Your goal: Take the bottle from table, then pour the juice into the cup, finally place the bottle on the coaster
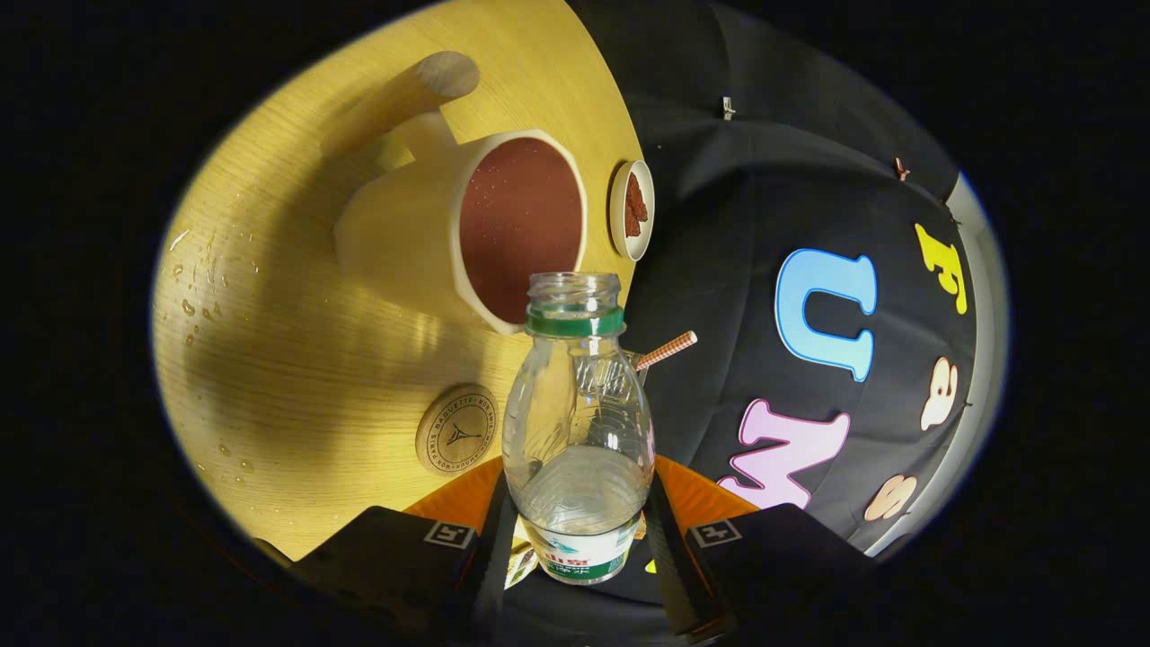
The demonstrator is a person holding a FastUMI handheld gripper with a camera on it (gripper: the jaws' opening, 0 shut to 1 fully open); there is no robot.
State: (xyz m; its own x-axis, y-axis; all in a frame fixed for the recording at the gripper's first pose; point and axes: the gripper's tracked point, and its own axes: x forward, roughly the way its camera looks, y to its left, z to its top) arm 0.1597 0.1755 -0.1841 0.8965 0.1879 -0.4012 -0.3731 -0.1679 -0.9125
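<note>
Gripper clamped on bottle, both fingers pressing its lower body; cap off, bottle looks nearly empty. Its long axis runs straight ahead along the fingers, mouth just short of cup rim, cup holding reddish juice. Pour looks done; coaster sits on table just beside bottle, cup side, so next move prob. goes there.

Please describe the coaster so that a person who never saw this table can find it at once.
Start at the wooden table and find the large pale cup. The coaster lies flat nearer the hand-held gripper, left of the clear bottle its fingers clamp. It alone is a round wooden disc with a stamped emblem.
</note>
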